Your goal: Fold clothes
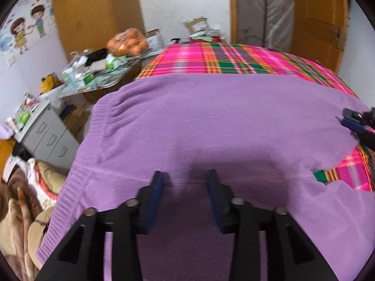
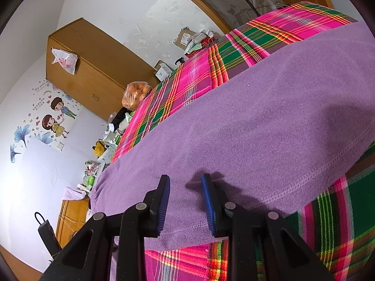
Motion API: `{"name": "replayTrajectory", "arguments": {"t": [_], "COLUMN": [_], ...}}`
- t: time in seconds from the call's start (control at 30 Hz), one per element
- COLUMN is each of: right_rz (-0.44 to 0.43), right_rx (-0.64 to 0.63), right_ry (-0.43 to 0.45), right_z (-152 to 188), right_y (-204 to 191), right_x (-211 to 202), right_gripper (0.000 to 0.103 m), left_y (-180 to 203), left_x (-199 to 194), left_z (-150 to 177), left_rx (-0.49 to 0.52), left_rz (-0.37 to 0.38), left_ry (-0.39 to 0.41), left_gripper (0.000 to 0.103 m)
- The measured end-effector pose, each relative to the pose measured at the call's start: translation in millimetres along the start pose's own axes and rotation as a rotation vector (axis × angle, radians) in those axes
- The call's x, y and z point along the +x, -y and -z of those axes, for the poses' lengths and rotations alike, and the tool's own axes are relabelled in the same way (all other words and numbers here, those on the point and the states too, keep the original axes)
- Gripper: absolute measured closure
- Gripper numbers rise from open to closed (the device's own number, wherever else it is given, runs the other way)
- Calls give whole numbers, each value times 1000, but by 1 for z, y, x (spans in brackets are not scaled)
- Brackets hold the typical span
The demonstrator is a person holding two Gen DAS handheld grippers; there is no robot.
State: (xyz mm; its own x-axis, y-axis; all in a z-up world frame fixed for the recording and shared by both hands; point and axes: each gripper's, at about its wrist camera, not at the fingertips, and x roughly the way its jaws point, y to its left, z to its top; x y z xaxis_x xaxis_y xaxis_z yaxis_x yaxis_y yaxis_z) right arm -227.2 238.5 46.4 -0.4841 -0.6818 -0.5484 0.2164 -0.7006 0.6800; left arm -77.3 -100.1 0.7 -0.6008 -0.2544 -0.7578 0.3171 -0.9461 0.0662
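Roughly counted, one purple knitted sweater (image 1: 211, 121) lies spread flat over one pink, green and orange plaid bedcover (image 1: 211, 58), and two claws work at it. On the far left of the left wrist view sit a rumpled brown blanket (image 1: 14, 210) and one grey three-drawer cabinet (image 1: 49, 138). Above them a cartoon sticker of two children (image 1: 25, 30) marks the pale wall, beside a tall wooden wardrobe (image 1: 89, 11). One cluttered side table (image 1: 100, 79) carries one clear bag of oranges (image 1: 127, 42) and several small boxes, too blurred to count.

The sweater's ribbed hem (image 1: 70, 194) runs down the bed's left side. The left claw (image 1: 185, 178) hangs just over the purple knit with its two blue-padded fingers well apart; no fabric is pinched between them.

Further right, the right claw (image 1: 354, 119) shows at the sweater's far edge in the left wrist view. In its own view, the right claw (image 2: 185, 185) stands partly open astride the stitched edge (image 2: 293, 189) of the sweater; the knit lies between its fingers, but I cannot tell whether the pads press on it. Behind the bed stand a grey curtained doorway (image 1: 264, 11) and one wooden door (image 1: 318, 18).
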Motion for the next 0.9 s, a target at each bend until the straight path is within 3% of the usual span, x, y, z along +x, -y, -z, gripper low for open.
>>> {"name": "replayTrajectory", "arguments": {"t": [0.1,0.47,0.9], "right_rz": [1,17,17], "right_rx": [0,-6,-6], "right_ry": [1,9,13], "right_z": [0,1,3], "right_y": [-1,-5,-6], "right_x": [0,3,4], "right_gripper": [75,74,74], "left_y": [-9,-1,-6], "left_x": [2,1,2], "left_z": [0,0,1], "left_rx": [-56,-44,-61], "left_rz": [35,-18,4], "left_ry": [-8,-6,-7], "left_gripper": [58,57,57]}}
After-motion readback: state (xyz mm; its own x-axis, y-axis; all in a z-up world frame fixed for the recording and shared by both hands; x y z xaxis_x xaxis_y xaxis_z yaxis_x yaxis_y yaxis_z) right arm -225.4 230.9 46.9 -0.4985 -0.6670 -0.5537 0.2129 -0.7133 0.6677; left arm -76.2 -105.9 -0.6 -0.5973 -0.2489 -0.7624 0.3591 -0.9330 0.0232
